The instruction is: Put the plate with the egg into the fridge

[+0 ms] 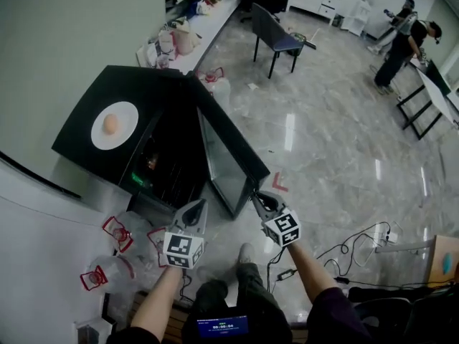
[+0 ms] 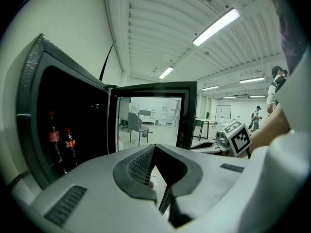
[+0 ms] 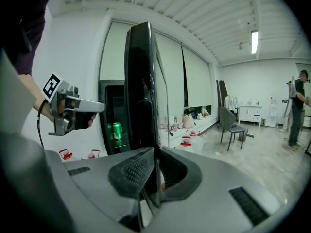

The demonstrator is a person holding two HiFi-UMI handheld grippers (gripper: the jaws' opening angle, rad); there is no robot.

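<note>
Black fridge (image 1: 154,95) is standing with its door (image 1: 226,163) wide open, and the plate (image 1: 115,125) with the egg (image 1: 110,123) is sitting on top of it, untouched. I am holding both grippers low before the opening. The left gripper (image 1: 199,206) is keeping its jaws together on nothing. The right gripper (image 1: 257,198) is showing its jaws all but together beside the door's edge, with nothing I can see pinched. I am judging the door-opening step done. Next I am needing to raise a gripper to the plate, part the jaws, take the rim, keep it level so the egg is not rolling, and slide it inside.
</note>
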